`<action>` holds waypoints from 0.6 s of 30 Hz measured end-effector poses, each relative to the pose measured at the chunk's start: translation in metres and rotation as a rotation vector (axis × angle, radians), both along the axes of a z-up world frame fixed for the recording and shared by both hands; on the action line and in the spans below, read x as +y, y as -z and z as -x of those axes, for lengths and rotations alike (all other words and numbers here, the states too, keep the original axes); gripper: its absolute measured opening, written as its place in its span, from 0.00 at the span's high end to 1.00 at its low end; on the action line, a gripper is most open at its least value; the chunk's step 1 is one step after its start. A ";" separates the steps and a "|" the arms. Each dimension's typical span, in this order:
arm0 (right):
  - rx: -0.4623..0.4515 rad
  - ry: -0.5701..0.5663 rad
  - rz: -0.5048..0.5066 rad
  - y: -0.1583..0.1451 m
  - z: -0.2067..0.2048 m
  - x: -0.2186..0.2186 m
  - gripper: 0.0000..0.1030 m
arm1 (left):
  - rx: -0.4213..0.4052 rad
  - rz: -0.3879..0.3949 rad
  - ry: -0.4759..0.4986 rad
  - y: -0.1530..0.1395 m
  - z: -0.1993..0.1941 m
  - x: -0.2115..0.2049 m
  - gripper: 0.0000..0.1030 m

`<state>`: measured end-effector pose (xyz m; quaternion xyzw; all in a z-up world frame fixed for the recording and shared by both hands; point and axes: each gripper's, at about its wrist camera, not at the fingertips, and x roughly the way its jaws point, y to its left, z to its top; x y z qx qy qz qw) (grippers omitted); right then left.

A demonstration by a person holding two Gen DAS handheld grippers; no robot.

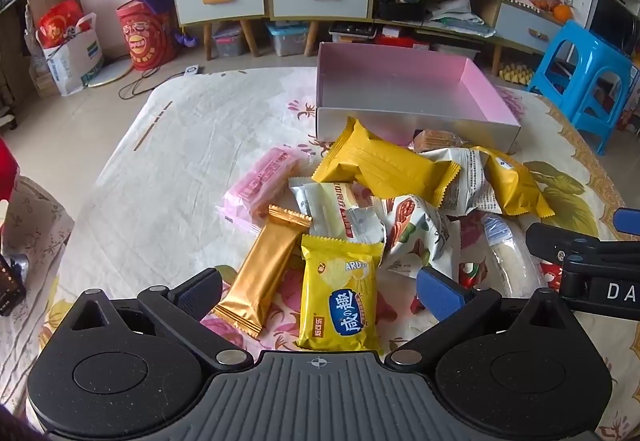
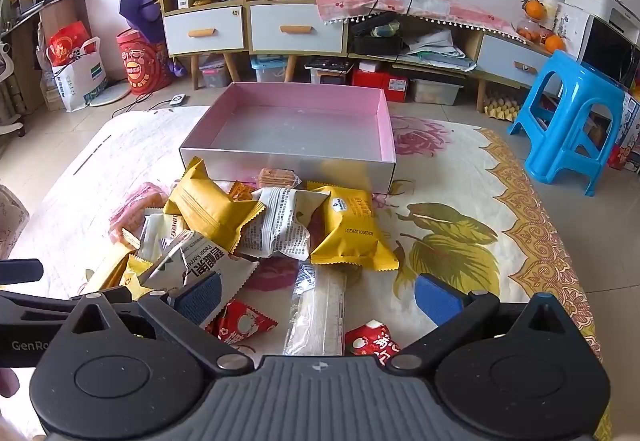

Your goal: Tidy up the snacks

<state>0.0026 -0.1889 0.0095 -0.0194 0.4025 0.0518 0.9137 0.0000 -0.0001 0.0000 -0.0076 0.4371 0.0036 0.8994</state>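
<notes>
The snack packets (image 1: 360, 209) lie heaped on the flowered tabletop (image 1: 180, 145), just before the empty pink box (image 2: 296, 129). They look light, crinkly and slippery, so a pinch across a flat body or sealed edge should hold best. The left hand-held gripper (image 1: 320, 291) and the right hand-held gripper (image 2: 318, 299) are both spread, holding nothing. Packets buried under the heap are partly hidden; the clear-wrapped stick (image 2: 318, 313) may be a rice roll.

Side-by-side low wrist views; shared snack pile (image 1: 384, 201), box (image 2: 296, 129)

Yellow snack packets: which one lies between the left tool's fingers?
The flat yellow packet with the blue oval label. The two plain mustard-yellow packets lie farther off, near the pink-lined box.
</notes>
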 end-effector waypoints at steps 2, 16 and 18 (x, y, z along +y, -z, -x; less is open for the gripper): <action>-0.001 0.001 0.000 0.000 0.000 0.000 0.08 | 0.000 0.001 0.000 0.000 0.000 0.000 0.00; 0.002 -0.001 0.001 0.000 0.001 0.001 0.08 | -0.001 0.009 -0.003 0.001 -0.003 0.004 0.00; 0.003 -0.001 0.001 0.000 0.001 0.001 0.08 | 0.000 0.010 -0.004 0.001 -0.003 0.004 0.00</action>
